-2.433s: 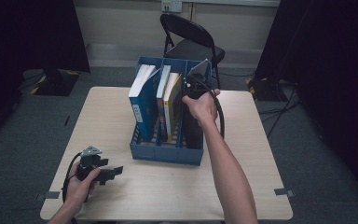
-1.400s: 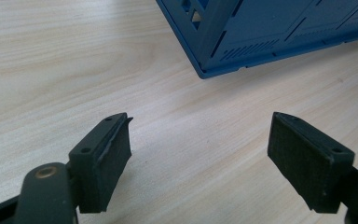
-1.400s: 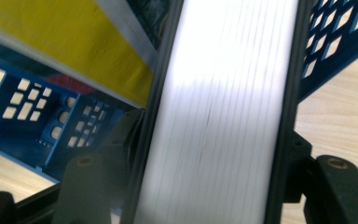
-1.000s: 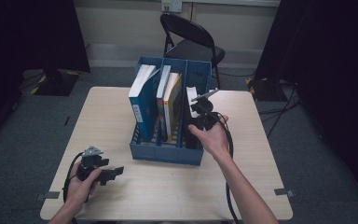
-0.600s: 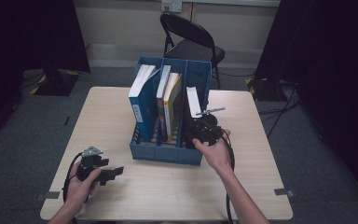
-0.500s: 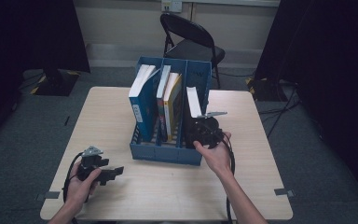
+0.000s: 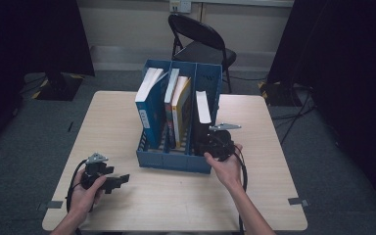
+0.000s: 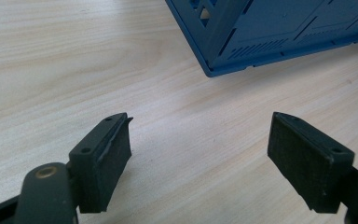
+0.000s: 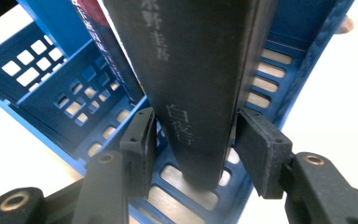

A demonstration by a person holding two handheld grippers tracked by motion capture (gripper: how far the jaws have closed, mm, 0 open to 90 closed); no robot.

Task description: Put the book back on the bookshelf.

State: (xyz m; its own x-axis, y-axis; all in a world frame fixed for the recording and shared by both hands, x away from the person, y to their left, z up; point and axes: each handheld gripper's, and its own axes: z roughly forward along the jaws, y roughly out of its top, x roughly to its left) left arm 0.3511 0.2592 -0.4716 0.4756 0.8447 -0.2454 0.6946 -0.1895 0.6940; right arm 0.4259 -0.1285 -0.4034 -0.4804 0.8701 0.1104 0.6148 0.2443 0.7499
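Observation:
A blue three-slot file holder (image 7: 174,164) stands mid-table. A thick black book (image 7: 200,129) with a white page edge stands upright in its right slot. My right gripper (image 7: 206,143) is low at that slot's open front. In the right gripper view the black book's spine (image 9: 196,70) runs up between the jaws, and my right gripper (image 9: 193,126) has just been closing, with both pads (image 9: 142,140) against the book's sides. My left gripper (image 7: 122,180) rests on the table at the front left, open with nothing in it. In its own view my left gripper (image 8: 200,135) faces bare wood.
A blue book (image 7: 149,105) leans in the left slot and two thinner books (image 7: 178,105) stand in the middle one. The holder's corner (image 8: 270,37) lies ahead of the left gripper. A black folding chair (image 7: 200,41) stands behind the table, with dark curtains on both sides.
My right hand has come down from the top of the holder's right slot to its lower front, and its jaws now sit around the black book. The left hand has stayed put.

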